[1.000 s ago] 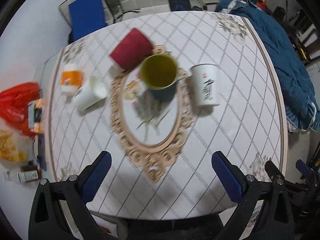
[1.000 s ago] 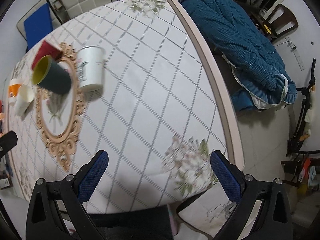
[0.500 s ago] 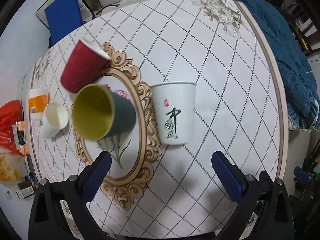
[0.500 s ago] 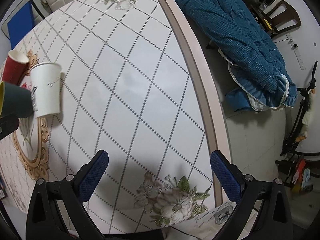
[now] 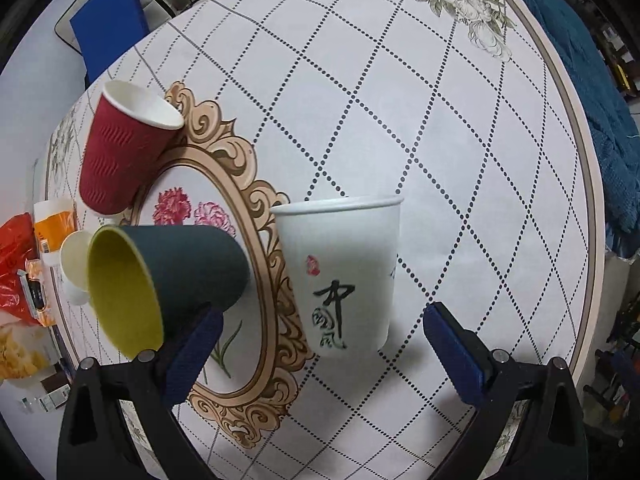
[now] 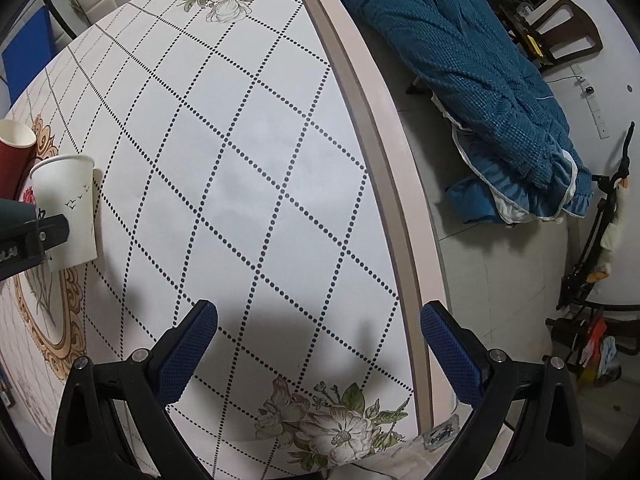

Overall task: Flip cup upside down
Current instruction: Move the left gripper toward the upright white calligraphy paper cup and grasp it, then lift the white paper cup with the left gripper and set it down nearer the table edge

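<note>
Standing upright at far left, red ribbed cup, mouth up, on the ornate oval frame printed on the tablecloth. Next rightward, dark cup with yellow-green lining, also upright, crowding the left blue pad. Then white cup with black calligraphy, rim up, centred ahead of left gripper, spread wide and empty, lined up to straddle the cup, probably for a side grip allowing a wrist roll. Farthest right, right gripper, likewise wide apart, holding nothing, parked above bare cloth near the table edge, seemingly out of the way.
</note>
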The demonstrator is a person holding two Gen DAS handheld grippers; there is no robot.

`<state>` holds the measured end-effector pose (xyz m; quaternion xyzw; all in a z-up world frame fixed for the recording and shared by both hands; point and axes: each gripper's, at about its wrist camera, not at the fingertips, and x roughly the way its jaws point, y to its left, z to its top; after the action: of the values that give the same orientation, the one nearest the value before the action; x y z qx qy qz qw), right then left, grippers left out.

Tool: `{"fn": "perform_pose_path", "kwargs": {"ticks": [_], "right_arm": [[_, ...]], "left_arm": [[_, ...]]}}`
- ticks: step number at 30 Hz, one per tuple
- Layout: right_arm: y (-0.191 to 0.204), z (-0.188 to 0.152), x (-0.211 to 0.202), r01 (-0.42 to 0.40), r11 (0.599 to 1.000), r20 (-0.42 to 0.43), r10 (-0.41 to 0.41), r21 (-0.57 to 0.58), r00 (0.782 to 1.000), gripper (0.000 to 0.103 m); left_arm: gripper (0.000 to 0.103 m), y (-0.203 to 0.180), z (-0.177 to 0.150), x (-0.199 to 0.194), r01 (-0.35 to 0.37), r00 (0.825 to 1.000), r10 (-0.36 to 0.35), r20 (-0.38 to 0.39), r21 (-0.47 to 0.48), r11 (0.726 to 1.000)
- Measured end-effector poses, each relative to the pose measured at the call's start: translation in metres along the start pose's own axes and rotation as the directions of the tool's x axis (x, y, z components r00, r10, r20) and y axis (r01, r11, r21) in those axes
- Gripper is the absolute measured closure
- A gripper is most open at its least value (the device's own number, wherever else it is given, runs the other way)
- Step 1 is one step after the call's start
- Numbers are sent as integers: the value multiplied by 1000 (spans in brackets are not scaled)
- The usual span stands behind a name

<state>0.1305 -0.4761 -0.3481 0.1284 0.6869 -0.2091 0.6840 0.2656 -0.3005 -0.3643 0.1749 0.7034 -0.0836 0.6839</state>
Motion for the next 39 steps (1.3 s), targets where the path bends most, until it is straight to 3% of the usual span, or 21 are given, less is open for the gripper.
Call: {"fn": "perform_pose_path", "kwargs": {"ticks": [8,12,13,15,25,39], "right_arm": [[-1,3,2,0,1000,-1,0,4,1000,0],[-2,6,5,1,1000,-2,-1,8,1000,0],[-2,6,5,1,1000,-2,-1,9,1000,0],[-5,7,6,2,1000,-2,-2,10,1000,0],[-12,13,8,-1,1000,3,1,31,1000,0],[-19,9,0,-14,999,20,13,39,1000,0]], "left_arm": [[1,-4,11,16,-12,1000,13,-14,24,1000],[21,-8,17,22,-26,1000,27,-16,42,999],[22,-10,19,24,-35,999,36,-14,49,998],[41,-13,24,27,-38,999,39,-17,59,998],[43,-6,29,39,-89,995,91,-29,61,994],[43,-10,2,-8,-37,999,36,16,81,996]]}}
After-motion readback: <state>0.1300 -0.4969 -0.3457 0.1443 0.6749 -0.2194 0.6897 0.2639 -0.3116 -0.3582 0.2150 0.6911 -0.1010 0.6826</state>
